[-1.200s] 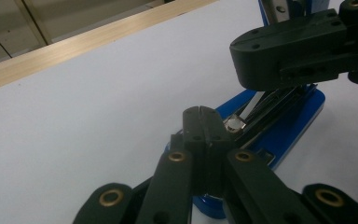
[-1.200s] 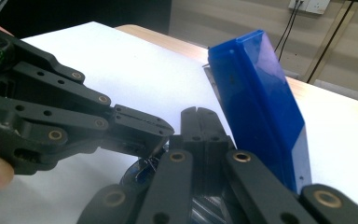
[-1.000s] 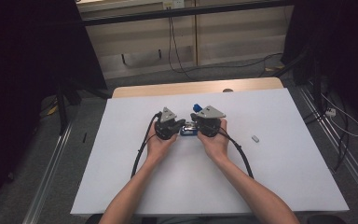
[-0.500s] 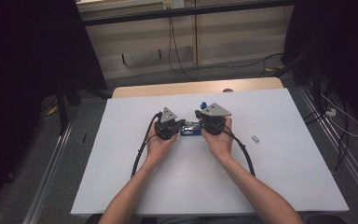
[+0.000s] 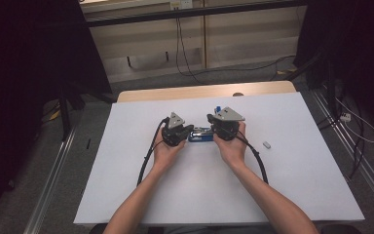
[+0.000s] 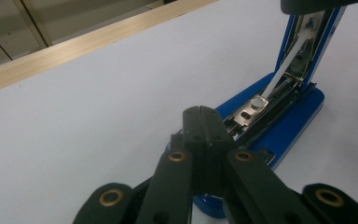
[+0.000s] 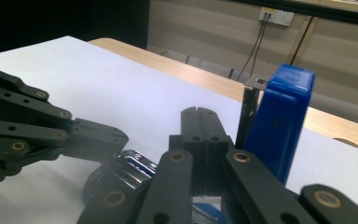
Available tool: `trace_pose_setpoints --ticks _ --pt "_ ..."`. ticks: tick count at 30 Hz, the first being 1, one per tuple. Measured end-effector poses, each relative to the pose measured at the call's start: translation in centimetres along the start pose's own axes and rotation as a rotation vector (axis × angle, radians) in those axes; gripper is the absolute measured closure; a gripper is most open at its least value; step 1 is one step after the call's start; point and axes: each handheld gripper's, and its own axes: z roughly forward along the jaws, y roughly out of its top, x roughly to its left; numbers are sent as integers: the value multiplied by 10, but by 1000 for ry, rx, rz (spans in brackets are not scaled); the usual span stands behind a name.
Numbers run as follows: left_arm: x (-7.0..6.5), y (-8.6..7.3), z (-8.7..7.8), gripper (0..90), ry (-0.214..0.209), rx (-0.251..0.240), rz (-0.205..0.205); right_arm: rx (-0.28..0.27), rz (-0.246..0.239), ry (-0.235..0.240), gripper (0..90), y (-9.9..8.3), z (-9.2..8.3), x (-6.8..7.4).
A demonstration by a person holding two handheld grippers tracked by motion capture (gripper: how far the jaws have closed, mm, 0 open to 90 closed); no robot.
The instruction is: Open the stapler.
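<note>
So the big white rectangular worktop [image 5: 292,195] is mostly bare, with a strip of light wood [image 5: 204,91] showing along its far edge. There's lots of open surface on every side of the hands: wide margins to the left and right edges, and a good stretch between the hands and the near edge, which only the forearms cross. Off the worktop it's grey floor with metal rails running along both sides, dark curtains left and right, and a pale wall panel at the back with black cables [image 5: 185,53] hanging down.

Dead centre, a bit toward the far edge, sits the blue metal-and-plastic stapler [image 5: 200,134], base flat on the worktop and the lid swung up nearly vertical [image 7: 282,116], so the shiny staple channel [image 6: 265,100] is exposed. It's boxed in on both ends. The left claw [image 6: 199,122] is at one end with its black jaws pressed together, tips right over the base; can't tell if they actually pinch anything. The right claw [image 7: 199,122] is at the other end, jaws also squeezed together, sitting just beside the raised blue lid and over the base, and the left claw's black linkage crowds in from the side there.

Smallest thing: a little pale grey block [image 5: 267,144] lying well apart to the right of the right hand [image 5: 231,146].
</note>
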Motion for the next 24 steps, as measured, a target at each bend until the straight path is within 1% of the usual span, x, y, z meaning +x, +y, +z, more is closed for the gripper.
trace_pose_setpoints --ticks 2,5,7,9,11,13,16,17,18,23,24 --pt "0 0 0 900 -2 0 2 -5 9 10 900 0 0 -2" --pt "0 0 0 900 -3 1 2 0 11 10 900 0 -2 -3" --pt "0 0 0 900 -3 1 1 1 8 3 900 0 -2 -3" --pt "0 0 0 900 0 -1 -2 -15 14 -7 900 1 -3 -5" --pt "0 0 0 900 1 -1 -3 -15 34 -3 900 1 -5 -8" --pt "0 0 0 900 1 -1 -2 -18 30 -10 900 2 -6 -10" --pt "0 0 0 900 1 -1 -1 -25 40 -31 900 3 -11 -18" --pt "0 0 0 900 1 -1 -1 -25 40 -31 900 3 -11 -18" --pt "0 0 0 900 1 -1 -1 -25 53 -33 900 2 -13 -24" --pt "0 0 0 900 0 0 0 -13 51 -46 900 -3 -17 -30" --pt "0 0 0 900 -1 0 -1 -16 71 -57 900 -4 -19 -34"
